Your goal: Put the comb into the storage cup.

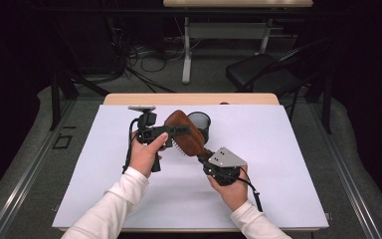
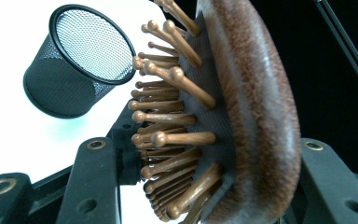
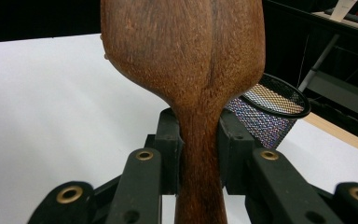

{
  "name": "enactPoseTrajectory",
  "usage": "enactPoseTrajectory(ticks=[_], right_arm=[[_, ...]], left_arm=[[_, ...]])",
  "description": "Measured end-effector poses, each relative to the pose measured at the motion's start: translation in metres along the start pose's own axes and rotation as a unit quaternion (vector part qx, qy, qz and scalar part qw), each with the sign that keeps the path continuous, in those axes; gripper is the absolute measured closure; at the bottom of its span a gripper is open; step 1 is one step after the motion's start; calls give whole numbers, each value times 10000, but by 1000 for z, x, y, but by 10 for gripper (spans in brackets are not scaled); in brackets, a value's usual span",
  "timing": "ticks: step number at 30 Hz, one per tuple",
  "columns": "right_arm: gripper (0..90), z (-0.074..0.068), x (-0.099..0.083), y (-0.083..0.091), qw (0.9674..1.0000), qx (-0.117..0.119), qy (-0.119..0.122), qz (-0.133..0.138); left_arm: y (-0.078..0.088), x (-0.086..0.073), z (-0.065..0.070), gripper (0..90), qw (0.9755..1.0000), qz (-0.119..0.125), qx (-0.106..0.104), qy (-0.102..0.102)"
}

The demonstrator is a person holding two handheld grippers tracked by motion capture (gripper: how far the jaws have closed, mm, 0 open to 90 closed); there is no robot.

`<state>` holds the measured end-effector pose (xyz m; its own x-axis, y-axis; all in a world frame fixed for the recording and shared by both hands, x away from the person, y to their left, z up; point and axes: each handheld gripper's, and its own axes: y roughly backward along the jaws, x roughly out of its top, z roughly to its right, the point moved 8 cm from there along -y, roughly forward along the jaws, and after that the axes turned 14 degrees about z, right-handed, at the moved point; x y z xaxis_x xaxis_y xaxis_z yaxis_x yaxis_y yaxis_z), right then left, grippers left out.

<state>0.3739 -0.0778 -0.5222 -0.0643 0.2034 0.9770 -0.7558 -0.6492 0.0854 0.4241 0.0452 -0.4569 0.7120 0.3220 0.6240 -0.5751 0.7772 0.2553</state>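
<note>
White table (image 1: 278,149) — both tools grip the wooden hairbrush (image 1: 185,133); mesh cup (image 1: 200,122) stands just behind.

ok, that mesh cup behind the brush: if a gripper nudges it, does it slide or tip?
The mesh cup is probably light: its wall is thin see-through wire mesh. It likely slides on the smooth white table rather than resisting. It is round and tapers toward the base, so a push near the rim could tip it, and once down it would likely roll in an arc.

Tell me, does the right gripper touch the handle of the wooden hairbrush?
Touching. In the right gripper view, both black pads of the right gripper press against the handle of the wooden hairbrush.
</note>
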Motion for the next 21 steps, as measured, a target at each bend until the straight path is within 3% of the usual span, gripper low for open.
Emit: enactPoseTrajectory(ticks=[12,21], right_arm=[[723,1,0,0,10000,8,-53,0],[715,1,0,0,9999,32,-118,-3]], left_arm=[[-1,1,-2,490,9998,-54,30,188],[-2,2,-1,491,9997,-76,55,216]])
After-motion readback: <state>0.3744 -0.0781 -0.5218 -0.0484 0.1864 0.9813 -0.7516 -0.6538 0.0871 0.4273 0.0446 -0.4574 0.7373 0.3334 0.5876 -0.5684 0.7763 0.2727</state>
